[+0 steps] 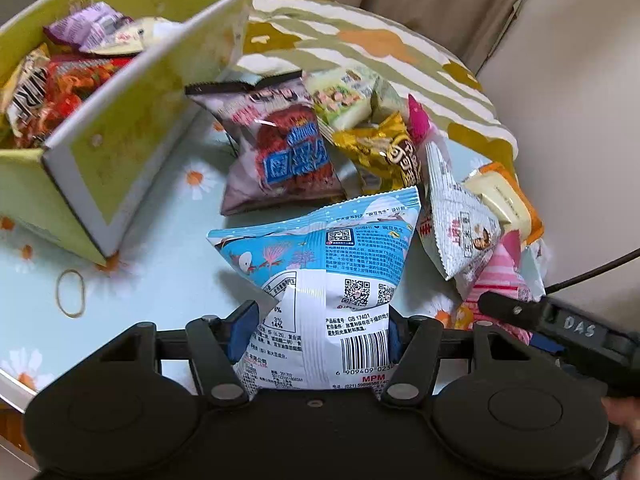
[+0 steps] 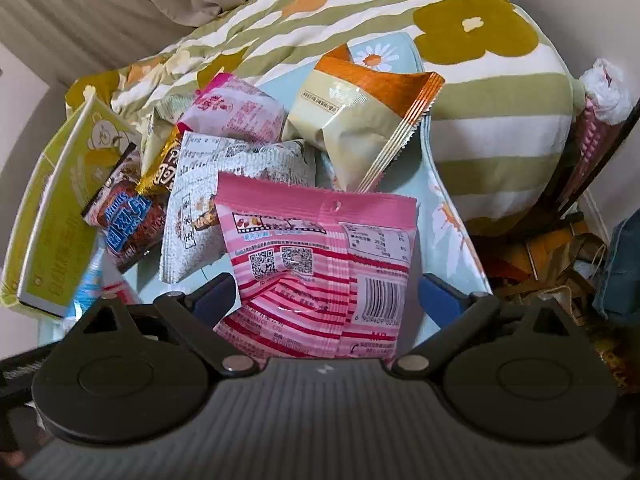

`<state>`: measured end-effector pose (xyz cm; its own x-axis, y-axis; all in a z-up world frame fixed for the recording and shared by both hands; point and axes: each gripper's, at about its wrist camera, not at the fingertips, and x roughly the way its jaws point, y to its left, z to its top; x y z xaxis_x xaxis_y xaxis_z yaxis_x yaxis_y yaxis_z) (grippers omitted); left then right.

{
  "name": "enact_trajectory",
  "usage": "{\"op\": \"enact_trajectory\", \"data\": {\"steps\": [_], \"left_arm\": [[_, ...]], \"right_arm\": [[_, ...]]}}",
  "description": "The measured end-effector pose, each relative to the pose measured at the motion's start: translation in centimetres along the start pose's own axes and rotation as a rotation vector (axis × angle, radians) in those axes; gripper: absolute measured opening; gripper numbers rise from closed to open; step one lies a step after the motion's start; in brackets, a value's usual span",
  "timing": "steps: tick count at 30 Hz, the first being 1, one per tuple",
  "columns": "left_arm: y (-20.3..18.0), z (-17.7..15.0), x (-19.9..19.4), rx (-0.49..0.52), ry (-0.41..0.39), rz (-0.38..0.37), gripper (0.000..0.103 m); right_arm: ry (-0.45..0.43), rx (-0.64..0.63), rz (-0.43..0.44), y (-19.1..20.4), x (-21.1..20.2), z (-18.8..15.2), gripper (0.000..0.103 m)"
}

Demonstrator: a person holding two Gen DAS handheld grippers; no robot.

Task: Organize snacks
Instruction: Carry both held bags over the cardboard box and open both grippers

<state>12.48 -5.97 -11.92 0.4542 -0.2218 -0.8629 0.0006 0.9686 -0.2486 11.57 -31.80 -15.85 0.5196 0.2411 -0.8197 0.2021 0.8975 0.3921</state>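
My left gripper point(image 1: 316, 332) is shut on a blue and white snack bag point(image 1: 320, 264) and holds it just right of the green box point(image 1: 132, 128), which has several snack packets inside. My right gripper point(image 2: 326, 300) has a pink striped snack bag point(image 2: 320, 264) between its jaws; the blue pads point(image 2: 438, 294) stand wide on both sides, so contact is unclear. A pile of loose packets lies on the table: a dark red bag point(image 1: 280, 152), a gold bag point(image 1: 384, 156), a white bag point(image 2: 208, 208) and an orange and cream bag point(image 2: 360, 124).
A floral striped pillow point(image 2: 500, 92) lies behind the pile. A rubber band point(image 1: 71, 294) lies on the daisy-print tablecloth point(image 1: 168, 248) by the box corner. The right gripper's body point(image 1: 560, 328) shows at the right of the left wrist view. Clutter point(image 2: 560, 264) sits off the table's right side.
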Motion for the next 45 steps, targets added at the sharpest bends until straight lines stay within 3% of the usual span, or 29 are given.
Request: {"op": "enact_trajectory", "data": {"steps": [4,10,23,35,45], "left_arm": [[0.2,0.1,-0.5,0.007,-0.011,0.006,0.066],[0.0,0.1,-1.4,0.030,-0.028,0.002,0.066],[1.5,1.7,-8.3,0.071,-0.182,0.026,0.066],[9.5,8.0,-14.4,0.097,-0.338,0.088,0.066],[18.8,13.3,-14.7,0.108,-0.358,0.108,0.066]], "right_arm": [[-0.002,-0.046,-0.020,0.6,0.4,-0.5,0.102],[-0.036,-0.085,-0.038,0.6,-0.2,-1.2,0.085],[-0.122,-0.144,0.015,4.3,-5.6,-0.9,0.083],[-0.223,-0.275,0.149,17.0,-8.1,1.4,0.083],[-0.251,-0.317,0.192,29.0,-5.4,1.7,0.083]]}}
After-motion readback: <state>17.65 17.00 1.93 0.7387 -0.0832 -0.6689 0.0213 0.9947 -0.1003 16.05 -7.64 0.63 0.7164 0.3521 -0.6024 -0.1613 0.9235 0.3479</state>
